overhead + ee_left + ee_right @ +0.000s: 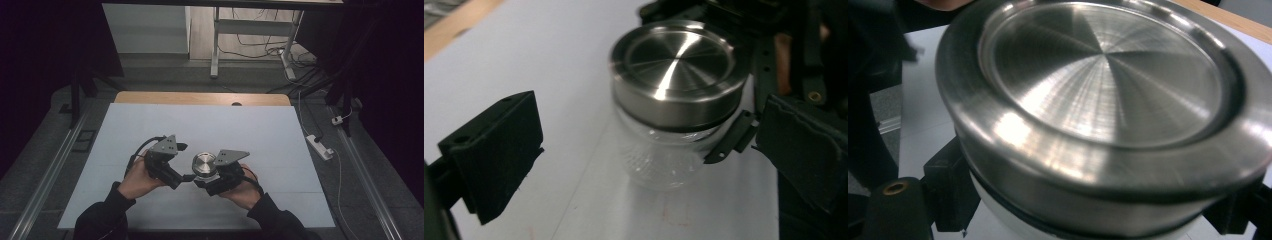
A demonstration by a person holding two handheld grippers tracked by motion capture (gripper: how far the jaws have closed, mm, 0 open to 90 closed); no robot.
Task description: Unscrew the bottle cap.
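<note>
Glass jar (664,160), steel lid (679,65): slippery, breakable. Clamped below lid by right gripper (212,181); left gripper (182,175) released, at nine o'clock.

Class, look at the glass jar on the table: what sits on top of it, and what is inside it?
A brushed steel lid caps the glass jar. Through the clear wall the jar looks empty, though the lid hides its upper part.

Quick count of what's on the table: one glass jar (664,155), with one brushed steel lid (204,162) on top of it. Two handheld grippers, the left gripper (186,176) and the right gripper (204,181), each with two black jaws, so four jaws total. One white mat (150,125) covering one wooden table (200,98). Two hands.
</note>
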